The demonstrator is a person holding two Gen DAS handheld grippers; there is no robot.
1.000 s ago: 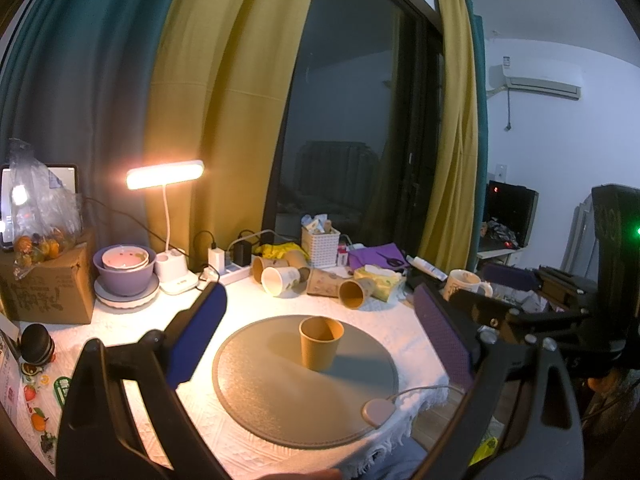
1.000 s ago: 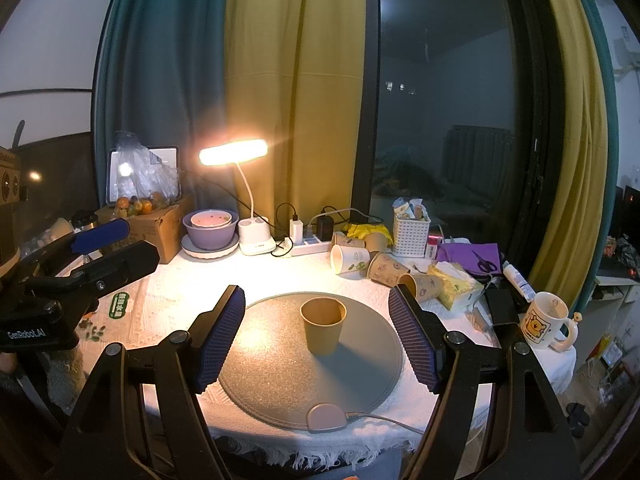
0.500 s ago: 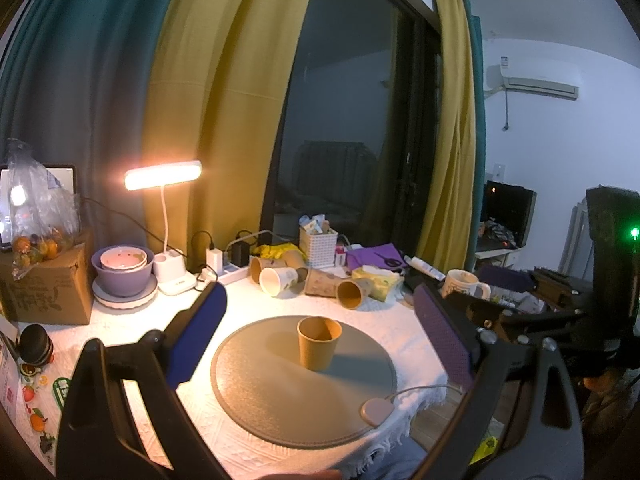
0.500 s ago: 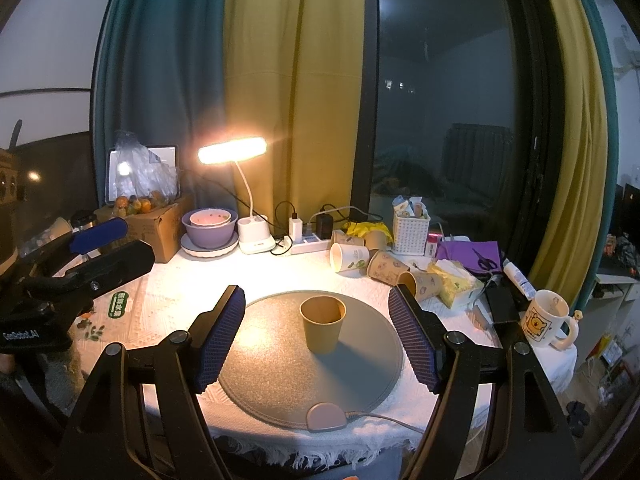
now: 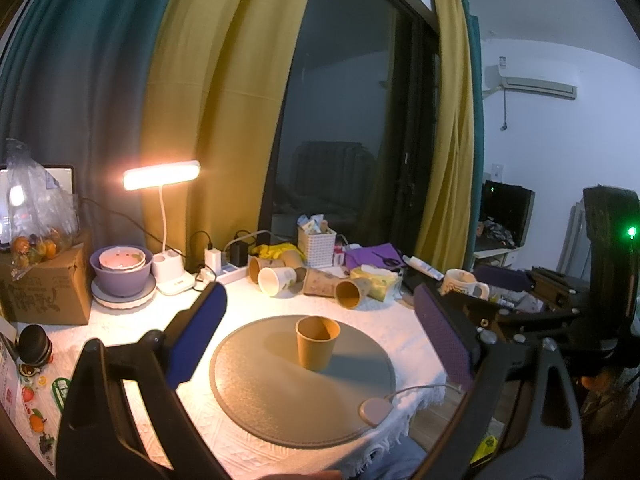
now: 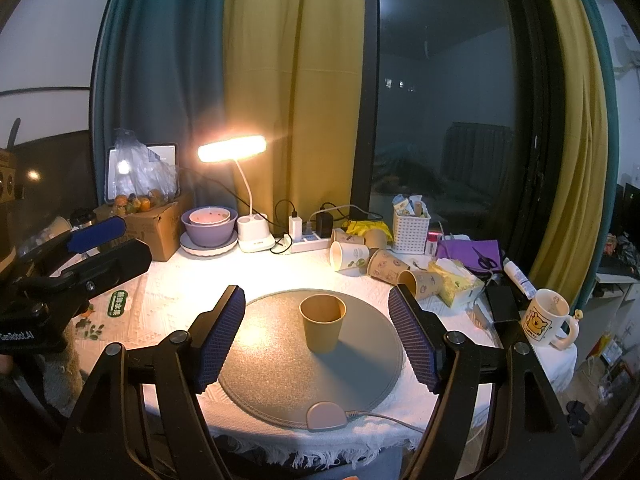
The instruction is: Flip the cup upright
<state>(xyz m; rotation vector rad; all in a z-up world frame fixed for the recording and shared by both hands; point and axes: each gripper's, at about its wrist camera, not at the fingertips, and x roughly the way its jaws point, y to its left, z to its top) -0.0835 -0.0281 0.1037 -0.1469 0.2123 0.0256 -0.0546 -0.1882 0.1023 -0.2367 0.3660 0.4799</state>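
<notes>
A plain brown paper cup (image 5: 317, 343) stands upright, mouth up, on the round grey mat (image 5: 280, 392); it also shows in the right wrist view (image 6: 322, 328) on the mat (image 6: 280, 368). My left gripper (image 5: 318, 336) is open and empty, held back from the cup with its blue pads wide apart. My right gripper (image 6: 322, 334) is open and empty too, well short of the cup. The left gripper also shows at the left edge of the right wrist view (image 6: 96, 240).
Several paper cups (image 6: 362, 254) lie on their sides behind the mat. A lit desk lamp (image 6: 232, 148), purple bowl (image 6: 210, 228), cardboard box (image 6: 154, 228), power strip (image 6: 308, 242), white basket (image 6: 411, 230), tissue pack (image 6: 454, 280) and bear mug (image 6: 546, 318) crowd the table's back and right.
Both views have shifted only slightly. The cup stays upright on the mat and both grippers stay open.
</notes>
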